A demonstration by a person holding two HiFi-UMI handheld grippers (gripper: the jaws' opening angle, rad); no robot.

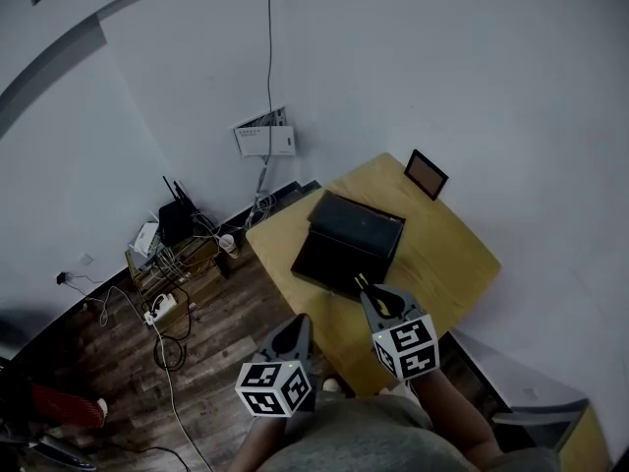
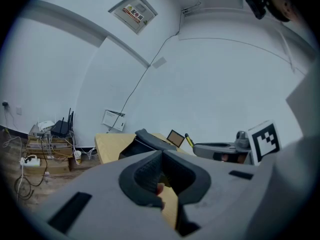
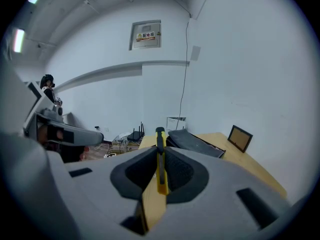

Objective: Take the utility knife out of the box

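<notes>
A yellow utility knife (image 3: 160, 160) stands edge-up between the pads of my right gripper (image 3: 161, 153), which is shut on it. In the head view the knife's tip (image 1: 362, 283) pokes out of the right gripper (image 1: 378, 299), just above the near edge of the open black box (image 1: 349, 239). The box lies on the wooden table (image 1: 447, 254) with its lid folded back. My left gripper (image 1: 295, 330) hangs off the table's near-left edge; its jaws (image 2: 161, 156) meet at the tips with nothing between them. From the left gripper view I see the box (image 2: 150, 141) ahead and the knife's tip (image 2: 188, 139).
A small framed picture (image 1: 426, 173) leans against the wall at the table's far corner. On the wooden floor to the left are a router (image 1: 175, 219), tangled cables and a power strip (image 1: 162, 308). A white wall (image 1: 442, 67) runs behind the table.
</notes>
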